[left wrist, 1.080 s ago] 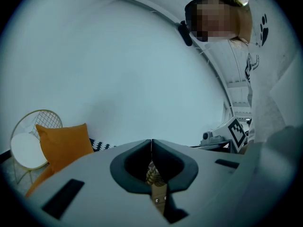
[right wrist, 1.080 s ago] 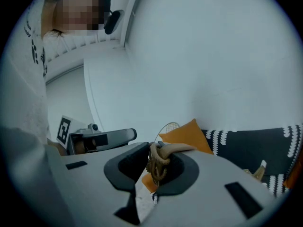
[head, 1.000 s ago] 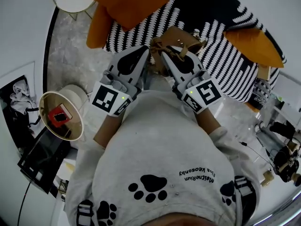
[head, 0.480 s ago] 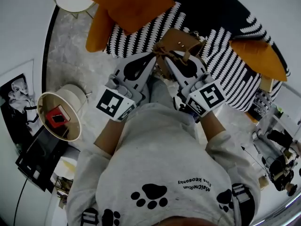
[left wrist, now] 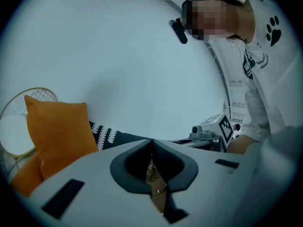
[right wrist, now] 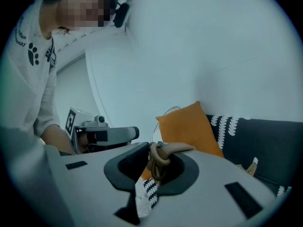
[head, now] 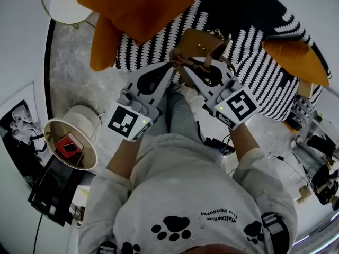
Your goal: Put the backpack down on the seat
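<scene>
A tan leather backpack [head: 202, 45] hangs over the front part of the black-and-white striped sofa seat [head: 259, 70]; I cannot tell whether it touches the seat. My left gripper [head: 170, 66] and right gripper [head: 185, 67] meet at its near top edge. In the left gripper view the left gripper [left wrist: 152, 148] is shut on a thin tan strap [left wrist: 156, 195]. In the right gripper view the right gripper [right wrist: 154, 150] is shut on a knotted tan strap [right wrist: 163, 152]. The grippers hide most of the bag's near side.
Orange cushions lie on the sofa at the left [head: 135, 4] and right [head: 295, 61]. A round white side table [head: 66, 4] stands at the far left. A lamp shade [head: 71, 139] is beside my left arm. A dark cable [head: 217, 143] lies on the marble floor.
Both grippers have reached farther out from the body toward the sofa, carrying the backpack with them. The grips have not changed.
</scene>
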{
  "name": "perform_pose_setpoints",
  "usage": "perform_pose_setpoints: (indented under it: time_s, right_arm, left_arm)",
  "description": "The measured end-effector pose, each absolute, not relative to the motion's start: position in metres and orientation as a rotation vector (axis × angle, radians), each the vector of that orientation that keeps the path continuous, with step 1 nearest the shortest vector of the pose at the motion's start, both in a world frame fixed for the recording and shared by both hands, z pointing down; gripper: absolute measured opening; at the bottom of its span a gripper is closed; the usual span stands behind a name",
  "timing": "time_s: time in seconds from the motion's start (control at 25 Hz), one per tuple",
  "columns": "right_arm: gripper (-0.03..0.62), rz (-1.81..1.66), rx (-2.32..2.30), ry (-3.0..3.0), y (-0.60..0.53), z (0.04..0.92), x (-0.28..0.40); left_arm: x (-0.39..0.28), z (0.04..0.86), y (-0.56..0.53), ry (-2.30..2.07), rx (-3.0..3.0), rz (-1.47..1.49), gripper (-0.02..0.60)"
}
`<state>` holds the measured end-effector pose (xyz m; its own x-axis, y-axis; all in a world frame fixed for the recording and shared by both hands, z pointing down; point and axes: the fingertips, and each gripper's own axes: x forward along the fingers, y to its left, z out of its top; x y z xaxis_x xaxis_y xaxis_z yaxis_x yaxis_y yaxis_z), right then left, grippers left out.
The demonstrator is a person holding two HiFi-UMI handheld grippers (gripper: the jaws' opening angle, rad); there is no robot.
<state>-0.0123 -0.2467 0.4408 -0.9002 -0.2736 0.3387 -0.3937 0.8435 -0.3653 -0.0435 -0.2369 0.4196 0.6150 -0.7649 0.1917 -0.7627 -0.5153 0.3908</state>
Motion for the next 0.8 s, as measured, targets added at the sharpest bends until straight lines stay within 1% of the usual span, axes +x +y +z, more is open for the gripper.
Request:
perform_pose_setpoints:
  time_s: [0.28,0.48,0.6,0.8]
  right_arm:
    - [0.081,0.605,0.474,-2.708,-0.267,0.479,-0.026]
    - [0.081,0.584,0.436,-2.643,-0.277,0.525,-0.031]
    - [0.081,0.612,0.418,-2.619,-0.28,0.555,-0.037]
    - [0.081,0.661,0.425,-2.6,-0.289,0.582,-0.052]
  left_arm:
    - [-0.054,0.46,-0.264,-1.17,2.414,0.02,0.02]
    - [-0.055,0.498,-0.281,-1.153,2.4,0.042,0.02]
    - [-0.057,0.523,-0.288,-1.143,2.378,0.049,0.02]
    - [-0.068,0.547,-0.295,-1.143,2.351,0.068,0.02]
